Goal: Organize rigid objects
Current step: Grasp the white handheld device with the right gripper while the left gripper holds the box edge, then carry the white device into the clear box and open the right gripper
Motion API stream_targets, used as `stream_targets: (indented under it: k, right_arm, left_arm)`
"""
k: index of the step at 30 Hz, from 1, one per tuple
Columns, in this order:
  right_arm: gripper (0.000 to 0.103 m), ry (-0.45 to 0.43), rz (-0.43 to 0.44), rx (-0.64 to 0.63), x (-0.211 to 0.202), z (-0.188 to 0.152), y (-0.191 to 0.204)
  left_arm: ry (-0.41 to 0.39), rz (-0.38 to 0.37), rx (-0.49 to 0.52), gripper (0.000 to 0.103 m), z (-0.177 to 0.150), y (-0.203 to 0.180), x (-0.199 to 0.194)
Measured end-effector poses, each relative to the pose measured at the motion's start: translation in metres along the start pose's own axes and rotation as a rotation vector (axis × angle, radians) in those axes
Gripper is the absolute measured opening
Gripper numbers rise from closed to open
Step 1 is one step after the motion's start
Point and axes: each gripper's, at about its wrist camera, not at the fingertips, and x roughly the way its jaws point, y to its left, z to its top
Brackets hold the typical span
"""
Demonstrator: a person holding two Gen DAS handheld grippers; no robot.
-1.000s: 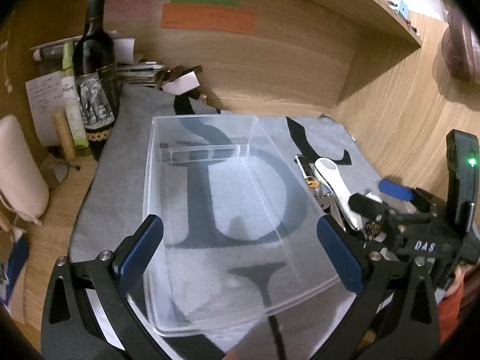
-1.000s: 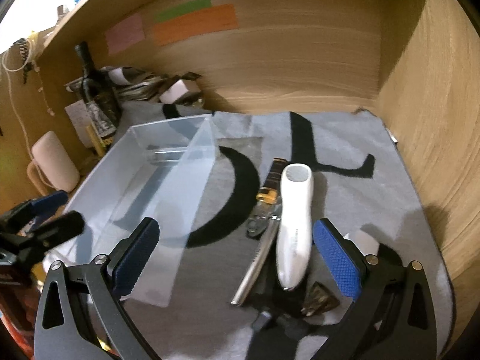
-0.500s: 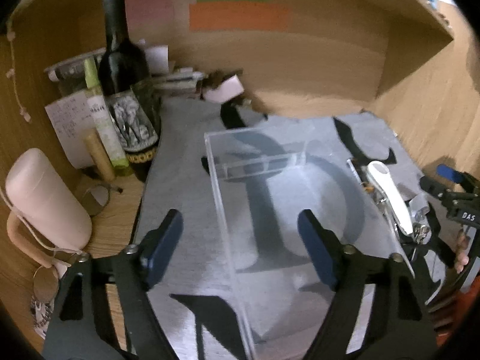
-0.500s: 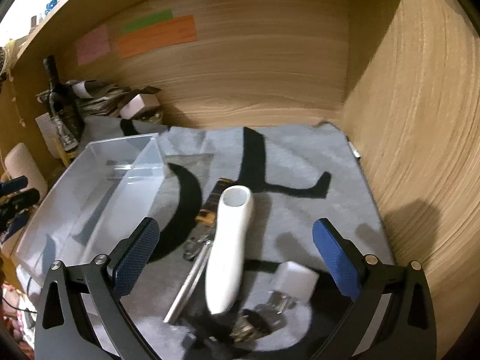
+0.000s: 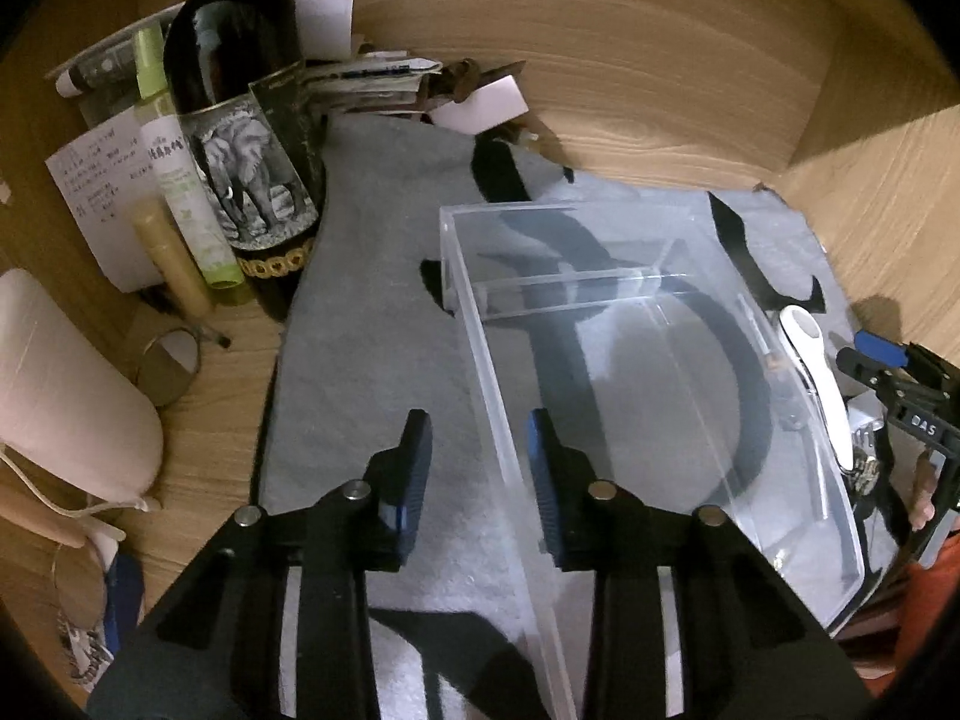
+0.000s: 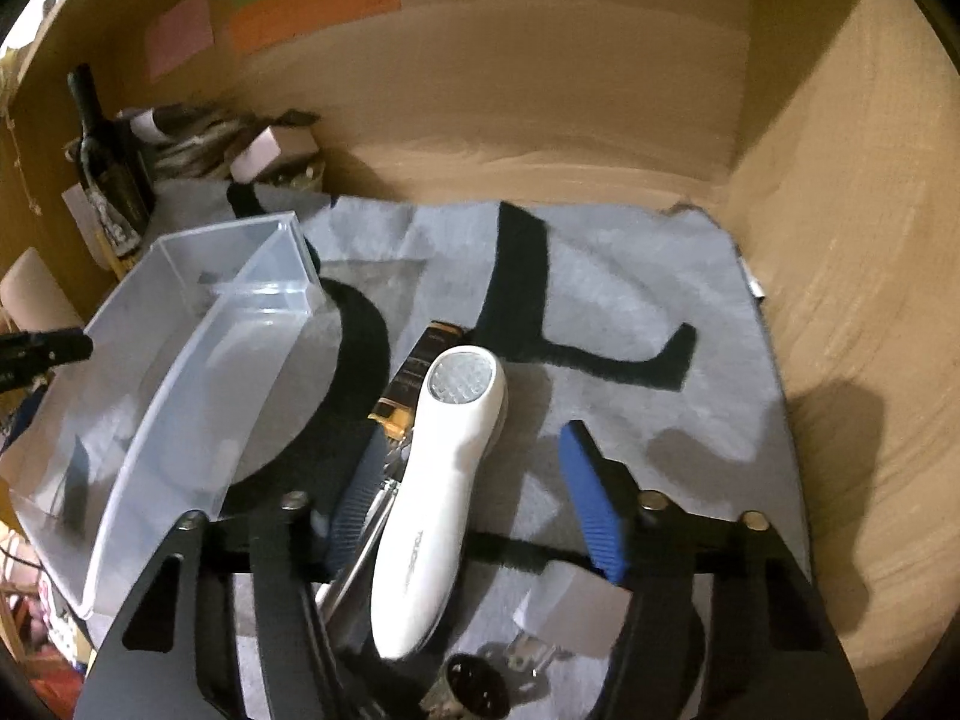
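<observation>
White handheld device (image 6: 441, 492) lies on the grey mat (image 6: 600, 300) just right of the clear plastic bin (image 6: 180, 360), between the fingers of the right tongs (image 6: 474, 498), which stand apart around its body without clearly touching it. Its long axis runs near to far, tilted a little right at the far end; the round, textured head points away toward the wooden back wall, and the narrow handle end points back at the tongs. A metal tool (image 6: 360, 552) and a dark and orange item (image 6: 414, 384) lie touching or just beside its left flank.

Left tongs (image 5: 480, 468) straddle the bin's left wall, one finger outside, one inside, partly closed; whether they pinch the wall I cannot tell.

Risks, as I judge them: the device's smooth, tapering shell could squirt out of the pads if squeezed near the narrow end. The left finger could catch the metal tool and drag it along. If the bin is not held firmly, it may slide on the mat when the device is dropped in.
</observation>
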Motion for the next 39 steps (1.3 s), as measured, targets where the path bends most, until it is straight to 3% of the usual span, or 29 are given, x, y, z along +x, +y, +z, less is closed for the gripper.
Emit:
stream_targets:
  k: [2,8,18,23,31,39]
  right_arm:
    - [0.050,0.024,-0.011,-0.019,0.008,0.004,0.002]
    - [0.044,0.098,0.003,-0.030,0.029,0.004,0.005]
    - [0.037,0.138,-0.005,-0.069,0.040,-0.003,0.014]
    - [0.031,0.105,-0.013,-0.054,0.034,-0.004,0.012]
    - [0.031,-0.005,-0.022,-0.035,0.003,0.004,0.012]
    - [0.031,-0.143,0.054,-0.030,-0.035,0.028,0.027]
  left_arm:
    - [0.014,-0.014,-0.002,0.021,0.001,0.000,0.002]
    - [0.023,-0.029,0.021,0.013,-0.005,-0.004,0.002]
    - [0.008,-0.039,0.028,0.010,-0.010,-0.007,0.001]
    - [0.005,-0.056,0.022,0.010,-0.010,-0.003,0.001]
    - [-0.003,-0.052,0.030,0.010,-0.010,-0.004,0.002]
    - [-0.026,-0.050,0.028,0.011,-0.013,-0.004,0.001]
